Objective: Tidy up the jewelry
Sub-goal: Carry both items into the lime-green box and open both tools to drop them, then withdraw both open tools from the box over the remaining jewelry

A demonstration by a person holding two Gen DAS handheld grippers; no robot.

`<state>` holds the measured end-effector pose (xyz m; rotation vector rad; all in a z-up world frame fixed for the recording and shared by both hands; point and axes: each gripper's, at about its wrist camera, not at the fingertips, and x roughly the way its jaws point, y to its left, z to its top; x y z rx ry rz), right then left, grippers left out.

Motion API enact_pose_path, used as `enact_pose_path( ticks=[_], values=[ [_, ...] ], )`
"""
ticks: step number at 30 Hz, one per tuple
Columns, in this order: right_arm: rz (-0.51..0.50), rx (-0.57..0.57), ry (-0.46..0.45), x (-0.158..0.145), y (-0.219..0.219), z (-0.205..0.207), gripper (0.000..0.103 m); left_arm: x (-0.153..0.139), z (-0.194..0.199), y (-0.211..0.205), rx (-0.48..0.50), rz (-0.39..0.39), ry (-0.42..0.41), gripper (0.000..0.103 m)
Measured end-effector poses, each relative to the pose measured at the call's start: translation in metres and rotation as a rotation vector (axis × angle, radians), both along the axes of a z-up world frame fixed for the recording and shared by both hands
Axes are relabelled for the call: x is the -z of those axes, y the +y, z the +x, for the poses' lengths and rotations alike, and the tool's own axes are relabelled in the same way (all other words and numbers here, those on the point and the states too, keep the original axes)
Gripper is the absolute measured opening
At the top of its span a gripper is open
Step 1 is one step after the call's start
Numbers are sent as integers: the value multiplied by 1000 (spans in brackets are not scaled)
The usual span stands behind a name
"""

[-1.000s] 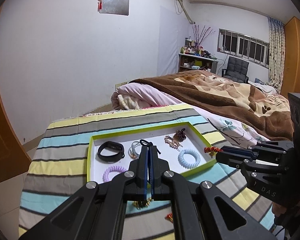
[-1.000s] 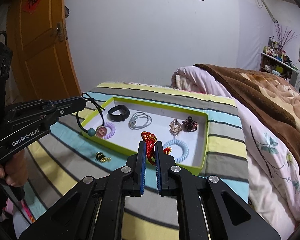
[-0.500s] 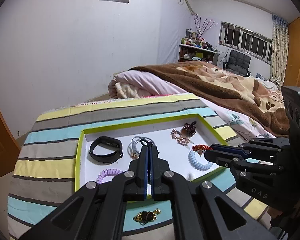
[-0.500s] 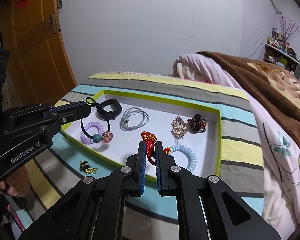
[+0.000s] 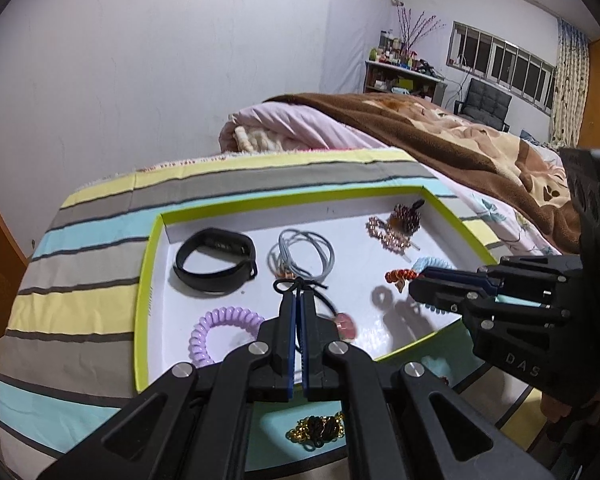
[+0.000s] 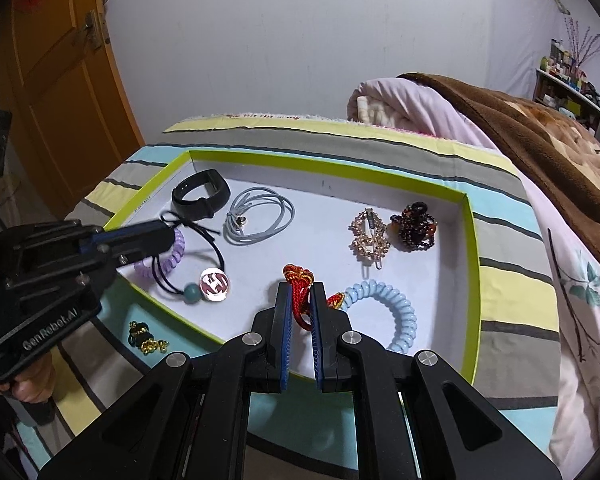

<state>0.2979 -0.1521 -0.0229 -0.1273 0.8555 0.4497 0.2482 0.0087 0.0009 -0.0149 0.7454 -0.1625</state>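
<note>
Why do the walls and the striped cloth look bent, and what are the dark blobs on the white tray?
Both wrist views are fisheye, so straight edges bow. In the left wrist view the blobs are shadows the right gripper and its red knotted cord cast on the tray.

In the tray (image 6: 474, 280), the wristband (image 6: 200, 196) lies far left, hair clips (image 6: 392, 232) far right, a coil tie (image 6: 396, 316) near right.

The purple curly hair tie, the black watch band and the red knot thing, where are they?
Purple spiral hair tie (image 5: 204, 334): left wrist view, on its left coil.
Black wristband (image 6: 201, 194): right wrist view, on its front strap.
Red knotted cord (image 6: 298, 276): right wrist view, on the knot above the right gripper (image 6: 300, 296) pinching it.
</note>
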Motion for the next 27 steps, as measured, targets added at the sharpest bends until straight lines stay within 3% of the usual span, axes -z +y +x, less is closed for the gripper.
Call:
enact_pose_path(
  ticks=[4, 9, 20, 27],
  values=[
    [-16, -3, 4, 1, 1, -1, 11, 6, 1, -1, 13, 6, 20, 2],
    [-7, -12, -10, -3, 1, -6, 28, 6, -2, -2, 15, 12, 20, 2],
    [37, 14, -62, -24, -12, -34, 29, -6, -22, 3, -13, -5, -21, 8],
    [59, 32, -117, -44, -22, -74, 29, -22, -56, 4, -39, -9, -73, 8]
  ],
)
